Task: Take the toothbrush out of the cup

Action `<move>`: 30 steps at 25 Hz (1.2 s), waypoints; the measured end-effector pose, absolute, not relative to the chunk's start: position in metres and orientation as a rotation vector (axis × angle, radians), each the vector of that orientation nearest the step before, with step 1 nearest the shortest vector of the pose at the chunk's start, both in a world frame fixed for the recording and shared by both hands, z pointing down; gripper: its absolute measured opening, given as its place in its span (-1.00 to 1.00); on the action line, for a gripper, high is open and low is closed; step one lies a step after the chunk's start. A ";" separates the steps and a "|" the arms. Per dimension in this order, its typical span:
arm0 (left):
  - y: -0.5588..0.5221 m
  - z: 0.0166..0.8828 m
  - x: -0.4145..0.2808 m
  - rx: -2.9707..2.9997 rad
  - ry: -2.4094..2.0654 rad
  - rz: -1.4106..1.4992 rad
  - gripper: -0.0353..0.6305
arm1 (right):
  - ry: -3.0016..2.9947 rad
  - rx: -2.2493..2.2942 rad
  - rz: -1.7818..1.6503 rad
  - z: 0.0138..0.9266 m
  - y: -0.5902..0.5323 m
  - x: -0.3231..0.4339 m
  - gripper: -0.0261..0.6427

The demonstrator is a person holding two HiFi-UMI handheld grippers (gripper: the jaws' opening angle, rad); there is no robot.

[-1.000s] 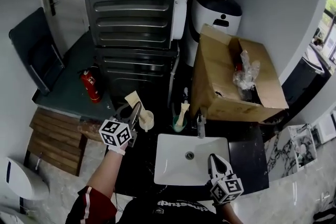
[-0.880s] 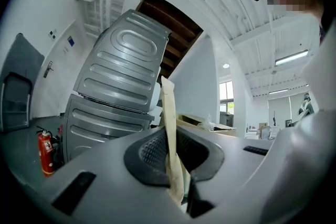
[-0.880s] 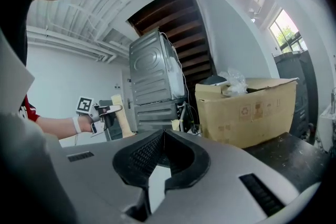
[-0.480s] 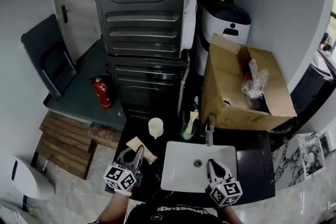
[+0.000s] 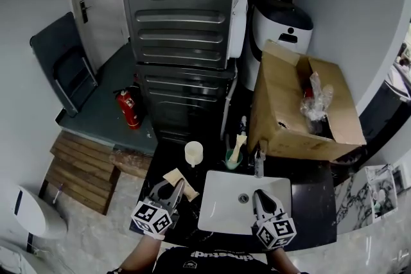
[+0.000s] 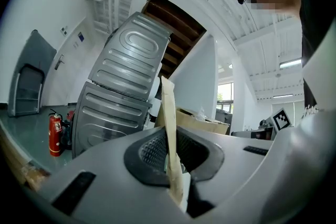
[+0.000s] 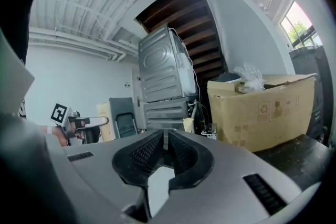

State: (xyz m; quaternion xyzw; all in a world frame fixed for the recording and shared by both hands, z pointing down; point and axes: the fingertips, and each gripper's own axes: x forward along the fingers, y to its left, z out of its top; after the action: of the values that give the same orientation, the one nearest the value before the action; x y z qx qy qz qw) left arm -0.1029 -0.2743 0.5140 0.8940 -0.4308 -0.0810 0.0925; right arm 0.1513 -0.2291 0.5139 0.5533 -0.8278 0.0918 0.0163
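While the left gripper [image 6: 169, 165] pinched the beige toothbrush [image 6: 169, 113] upright between its jaws, the right gripper [image 7: 164, 145] kept nothing, jaws pressed together; the cup [image 5: 193, 152] stood ahead of the left jaws.

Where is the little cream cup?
In the head view, the cream cup stands on the dark counter past the sink's left corner, just beyond the left gripper, with the green cup to its right.

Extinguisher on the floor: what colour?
Red; the extinguisher shows best in the left gripper view.
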 end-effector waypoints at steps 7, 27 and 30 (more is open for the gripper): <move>-0.272 0.509 -0.101 2.664 -1.258 -0.262 -0.78 | -2.599 1.687 0.298 0.516 -0.243 0.142 -0.32; -0.253 0.530 -0.154 2.547 -1.395 -0.215 -0.78 | -2.236 1.916 0.350 0.609 -0.433 0.120 -0.32; -0.249 0.533 -0.163 2.527 -1.411 -0.213 -0.78 | -2.174 1.948 0.397 0.621 -0.453 0.126 -0.32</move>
State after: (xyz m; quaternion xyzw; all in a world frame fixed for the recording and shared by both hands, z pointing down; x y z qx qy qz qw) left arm -0.1630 -0.2491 0.5330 0.8645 -0.4828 -0.0728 0.1193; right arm 0.1259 -0.4532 0.6206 0.6582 -0.7344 0.1341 0.0977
